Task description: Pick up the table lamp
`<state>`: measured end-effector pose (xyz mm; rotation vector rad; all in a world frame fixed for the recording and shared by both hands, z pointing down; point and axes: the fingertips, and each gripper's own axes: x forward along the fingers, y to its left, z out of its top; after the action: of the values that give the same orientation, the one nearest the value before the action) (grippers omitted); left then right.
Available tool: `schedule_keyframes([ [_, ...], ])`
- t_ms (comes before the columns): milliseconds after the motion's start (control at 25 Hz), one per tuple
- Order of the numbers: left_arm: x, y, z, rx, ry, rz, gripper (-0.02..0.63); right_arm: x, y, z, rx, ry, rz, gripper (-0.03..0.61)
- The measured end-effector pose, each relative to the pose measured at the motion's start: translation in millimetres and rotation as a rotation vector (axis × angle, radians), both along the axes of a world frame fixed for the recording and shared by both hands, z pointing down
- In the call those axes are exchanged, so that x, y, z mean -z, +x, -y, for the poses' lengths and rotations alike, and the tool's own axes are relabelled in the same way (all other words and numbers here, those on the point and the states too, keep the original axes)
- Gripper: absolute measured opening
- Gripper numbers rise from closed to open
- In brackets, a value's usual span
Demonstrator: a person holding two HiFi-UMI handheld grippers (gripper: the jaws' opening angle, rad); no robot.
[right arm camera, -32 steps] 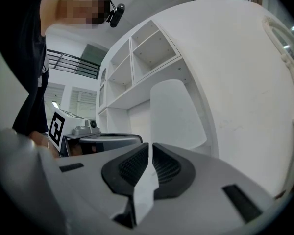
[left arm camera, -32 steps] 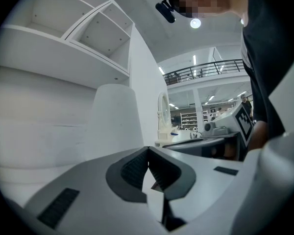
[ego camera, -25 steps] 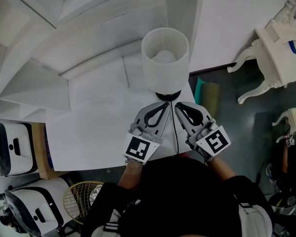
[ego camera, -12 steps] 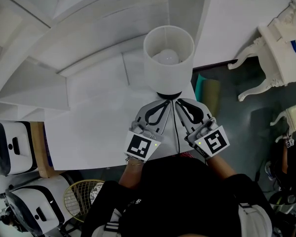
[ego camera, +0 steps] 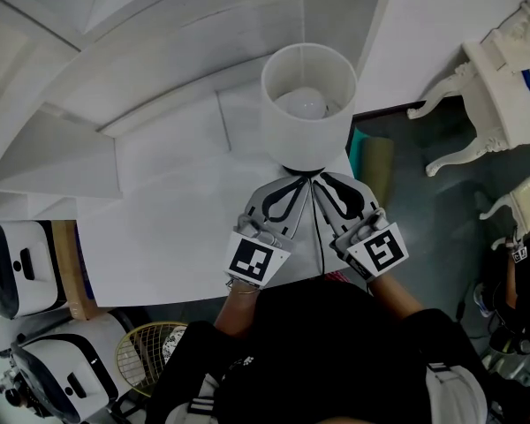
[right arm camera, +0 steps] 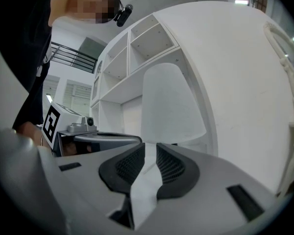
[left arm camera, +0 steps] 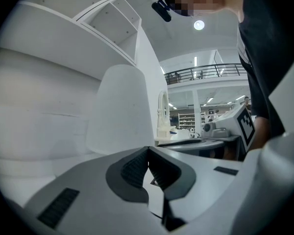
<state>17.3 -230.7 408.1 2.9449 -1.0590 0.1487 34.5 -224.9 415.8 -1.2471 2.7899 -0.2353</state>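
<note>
We saw table lamp (ego camera: 307, 104) upright on counter (ego camera: 159, 201), just ahead of both grippers. Left gripper (ego camera: 293, 182) jaws were closed, empty. Right gripper (ego camera: 322, 184) jaws had just been opening, narrow gap, nothing between. We feared gap too narrow: tips could push base, lamp topples.

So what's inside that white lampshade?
A round white bulb shows through the open top of the lampshade. Whatever holds the bulb underneath is covered by the lampshade's wall.
</note>
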Motion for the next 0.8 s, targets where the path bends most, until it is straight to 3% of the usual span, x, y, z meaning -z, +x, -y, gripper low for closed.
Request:
schedule_keyframes([
  [40, -1, 0, 1, -0.001, -0.004, -0.003, 0.003, -1, 0, 1, -0.001, -0.005, 0.003, 0.072],
  [800, -17, -9, 10, -0.002, -0.029, 0.003, 0.003, -34, 2, 35, -0.067, -0.017, -0.063, 0.087],
])
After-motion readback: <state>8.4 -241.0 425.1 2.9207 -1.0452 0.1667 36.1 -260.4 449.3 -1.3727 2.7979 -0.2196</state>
